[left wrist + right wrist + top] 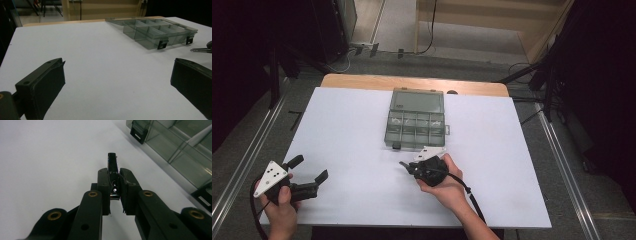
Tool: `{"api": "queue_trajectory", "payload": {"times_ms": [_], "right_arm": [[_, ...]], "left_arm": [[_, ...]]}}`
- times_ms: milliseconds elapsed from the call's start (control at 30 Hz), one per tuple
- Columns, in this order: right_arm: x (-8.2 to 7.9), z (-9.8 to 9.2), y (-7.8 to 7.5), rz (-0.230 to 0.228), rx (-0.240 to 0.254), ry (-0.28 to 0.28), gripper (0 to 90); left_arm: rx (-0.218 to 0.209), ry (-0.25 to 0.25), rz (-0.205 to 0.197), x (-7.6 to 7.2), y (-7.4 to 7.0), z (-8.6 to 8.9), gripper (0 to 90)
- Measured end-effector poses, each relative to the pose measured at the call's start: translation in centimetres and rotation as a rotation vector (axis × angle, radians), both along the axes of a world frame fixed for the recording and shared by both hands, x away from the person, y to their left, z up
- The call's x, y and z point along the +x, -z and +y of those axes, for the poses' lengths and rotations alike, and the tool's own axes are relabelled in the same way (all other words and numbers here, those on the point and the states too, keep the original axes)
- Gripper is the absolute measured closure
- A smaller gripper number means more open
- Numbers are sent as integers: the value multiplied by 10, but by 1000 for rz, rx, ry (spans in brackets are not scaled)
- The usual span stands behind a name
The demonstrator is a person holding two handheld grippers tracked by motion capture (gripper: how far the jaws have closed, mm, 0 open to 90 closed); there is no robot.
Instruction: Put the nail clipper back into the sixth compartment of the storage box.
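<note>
white table (352,130) | grey compartment box (416,127) lying open at far centre

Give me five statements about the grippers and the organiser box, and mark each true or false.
1. The organiser box lies open, lid folded back. True.
2. The left gripper is shut. False: its fingers stand wide apart over bare table.
3. The right gripper clamps a small black clip. True.
4. The clip sits inside a compartment. False: it is held outside the box, near its front edge.
5. The left gripper touches the box. False: it is well apart.
</note>
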State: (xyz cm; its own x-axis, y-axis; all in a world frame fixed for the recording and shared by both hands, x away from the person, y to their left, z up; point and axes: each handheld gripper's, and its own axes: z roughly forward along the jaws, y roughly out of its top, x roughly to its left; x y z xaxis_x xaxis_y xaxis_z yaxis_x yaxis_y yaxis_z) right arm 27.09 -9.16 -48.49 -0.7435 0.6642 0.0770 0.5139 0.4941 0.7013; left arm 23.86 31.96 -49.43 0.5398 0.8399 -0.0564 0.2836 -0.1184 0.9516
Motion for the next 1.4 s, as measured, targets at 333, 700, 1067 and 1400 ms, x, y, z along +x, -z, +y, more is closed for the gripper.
{"api": "queue_trajectory", "payload": {"times_ms": [333,700,1067,1400], "right_arm": [[3,-2,-9,-6,18,9,813],[9,-2,-16,-8,27,7,812],[13,-2,-23,-16,40,15,813],[19,-2,-30,-28,47,26,813]], "left_arm": [[-1,0,0,0,0,0,0],[-3,0,0,0,0,0,0],[-4,0,0,0,0,0,0],[-8,-1,0,0,0,0,0]]}}
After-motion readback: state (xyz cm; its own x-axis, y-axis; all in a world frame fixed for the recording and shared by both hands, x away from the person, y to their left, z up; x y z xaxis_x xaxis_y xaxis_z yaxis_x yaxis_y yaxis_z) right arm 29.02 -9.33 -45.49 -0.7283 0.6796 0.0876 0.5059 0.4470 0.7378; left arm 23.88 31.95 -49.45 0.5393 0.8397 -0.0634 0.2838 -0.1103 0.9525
